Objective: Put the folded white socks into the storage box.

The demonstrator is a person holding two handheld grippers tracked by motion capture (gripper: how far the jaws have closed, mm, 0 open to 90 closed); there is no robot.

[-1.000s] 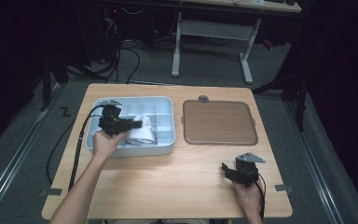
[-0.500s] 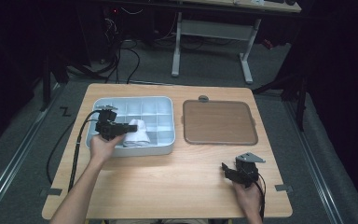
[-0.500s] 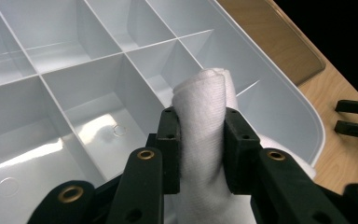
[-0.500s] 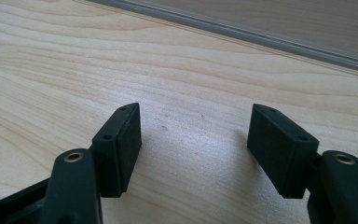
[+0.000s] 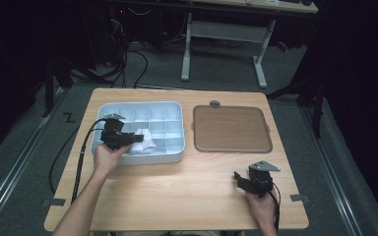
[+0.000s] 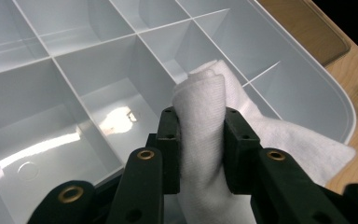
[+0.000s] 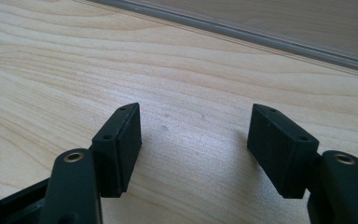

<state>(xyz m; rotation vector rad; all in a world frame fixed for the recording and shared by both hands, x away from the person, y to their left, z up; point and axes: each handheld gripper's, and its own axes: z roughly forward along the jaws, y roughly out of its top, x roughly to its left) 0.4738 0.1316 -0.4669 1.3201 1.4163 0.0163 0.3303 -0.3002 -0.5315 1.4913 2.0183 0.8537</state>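
Two pads of my left claw (image 6: 200, 140) clench the white cloth (image 6: 205, 126) low in the divided tray (image 5: 177, 153) near the desk's left edge, ready for wiping; my right claw (image 7: 193, 149) rests gaping, empty.

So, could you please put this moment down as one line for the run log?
left gripper: shut on white cloth | cloth: over divided tray | right gripper: open, above table | brown tray: untouched
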